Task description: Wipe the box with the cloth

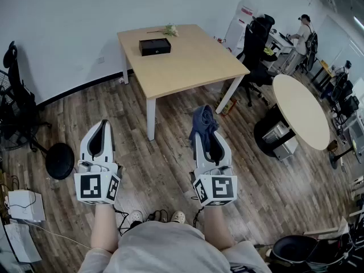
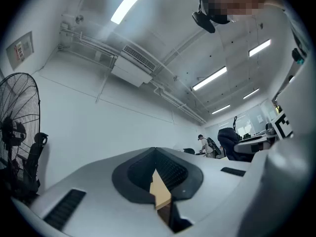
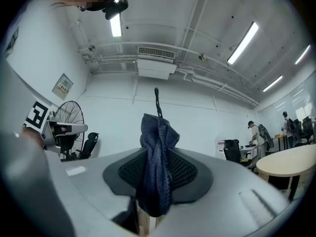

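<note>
Box sits on the far part of the wooden table, straight ahead of me and well apart from both tools. I'm standing on the floor short of the table's near edge. Its long axis runs left-right, slightly tilted. It lies roughly between the lines of my two grippers, neither clearly nearer.

Right gripper: jaws clamped on the dark blue cloth, which is bunched between the pads and sticks out past the tips. This one does the wiping, and I judge it needs a long reach forward and a bit left over the table.

Left gripper: jaws together, nothing held, touching nothing, and free to steady the box
</note>
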`<state>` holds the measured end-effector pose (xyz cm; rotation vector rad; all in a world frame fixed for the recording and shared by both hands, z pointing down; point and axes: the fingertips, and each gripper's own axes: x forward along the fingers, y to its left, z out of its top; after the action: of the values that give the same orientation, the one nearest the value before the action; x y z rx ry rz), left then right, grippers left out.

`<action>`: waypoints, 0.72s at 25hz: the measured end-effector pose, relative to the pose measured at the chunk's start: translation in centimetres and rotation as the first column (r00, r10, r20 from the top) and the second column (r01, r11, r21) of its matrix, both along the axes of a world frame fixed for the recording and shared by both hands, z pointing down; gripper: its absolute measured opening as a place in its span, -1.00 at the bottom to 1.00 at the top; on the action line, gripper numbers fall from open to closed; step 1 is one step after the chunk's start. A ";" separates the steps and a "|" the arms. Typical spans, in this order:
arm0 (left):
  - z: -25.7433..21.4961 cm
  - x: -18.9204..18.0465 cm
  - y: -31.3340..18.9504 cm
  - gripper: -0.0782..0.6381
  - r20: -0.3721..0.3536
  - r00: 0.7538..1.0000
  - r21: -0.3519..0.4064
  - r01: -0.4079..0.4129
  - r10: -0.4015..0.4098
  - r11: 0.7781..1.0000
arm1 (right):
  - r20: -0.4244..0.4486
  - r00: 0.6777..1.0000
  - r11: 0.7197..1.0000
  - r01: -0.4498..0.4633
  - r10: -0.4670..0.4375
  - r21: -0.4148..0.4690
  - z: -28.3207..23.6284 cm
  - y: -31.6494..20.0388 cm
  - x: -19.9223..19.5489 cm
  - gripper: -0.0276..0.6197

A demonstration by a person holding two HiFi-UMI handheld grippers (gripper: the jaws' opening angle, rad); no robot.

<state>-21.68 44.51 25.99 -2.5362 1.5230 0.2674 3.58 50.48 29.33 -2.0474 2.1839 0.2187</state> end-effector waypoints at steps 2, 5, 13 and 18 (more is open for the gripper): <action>0.1 0.1 -0.2 -0.76 -0.002 1.000 0.000 0.002 -0.002 1.000 | 0.002 1.000 1.000 0.002 -0.002 0.001 0.1 -0.2 0.1 -0.49; 0.3 0.5 -0.3 -0.76 -0.004 1.000 0.001 0.006 -0.006 1.000 | 0.001 1.000 1.000 0.007 -0.007 0.004 0.2 -0.4 0.5 -0.49; 0.1 2.8 -0.2 -0.76 -0.004 1.000 0.007 0.027 -0.027 1.000 | 0.034 0.999 1.000 0.017 -0.017 0.004 0.4 -1.1 3.3 -0.49; -0.1 5.0 -0.2 -0.76 -0.009 0.998 0.014 0.057 -0.057 0.998 | 0.051 0.998 0.999 0.036 -0.036 0.006 0.3 -1.4 5.9 -0.49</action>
<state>-16.67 44.29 25.92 -2.4792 1.5877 0.2812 9.49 49.12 29.67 -1.9868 2.1859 0.1657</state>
